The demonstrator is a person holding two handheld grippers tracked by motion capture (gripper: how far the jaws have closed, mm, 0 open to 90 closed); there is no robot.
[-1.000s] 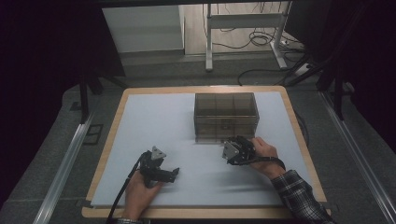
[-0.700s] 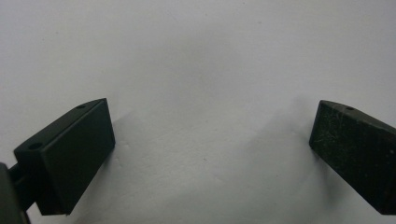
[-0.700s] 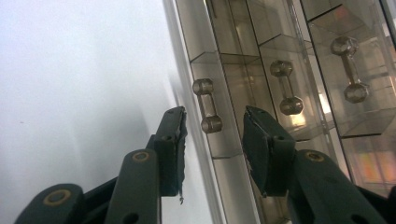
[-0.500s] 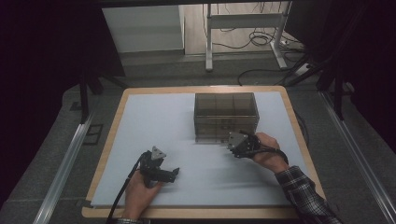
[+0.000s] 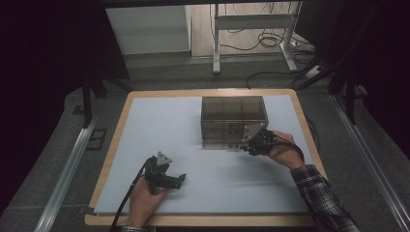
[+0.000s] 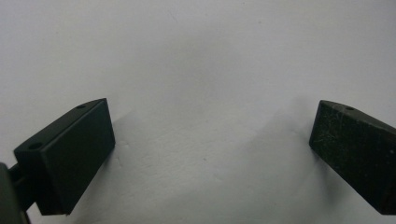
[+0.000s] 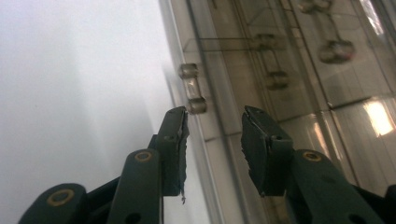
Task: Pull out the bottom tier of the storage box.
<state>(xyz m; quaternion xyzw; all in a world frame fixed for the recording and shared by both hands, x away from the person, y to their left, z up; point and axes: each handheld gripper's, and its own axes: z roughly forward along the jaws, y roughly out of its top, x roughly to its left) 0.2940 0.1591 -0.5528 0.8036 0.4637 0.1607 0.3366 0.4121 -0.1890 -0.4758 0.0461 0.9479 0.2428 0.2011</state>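
Jaws on my right gripper stand partly apart right at the front face of the smoky transparent plastic box with inner dividers, which sits on the pale blue-white mat toward the far right of the wooden-edged table. In the right gripper view I see this gripper with a gap between its two black jaws; they have just been closing a little, yet nothing is pinched. A small clear knob-shaped handle on the box front sits just beyond the tip of the jaw on the left of that view, close to touching it, though I cannot tell whether they actually meet. The box's front wall runs up between and past the jaws. My left gripper lies low on the mat near the table's near edge, well apart from the box, held in my left hand. In the left gripper view this gripper is spread wide, with bare mat between its jaws and nothing held.
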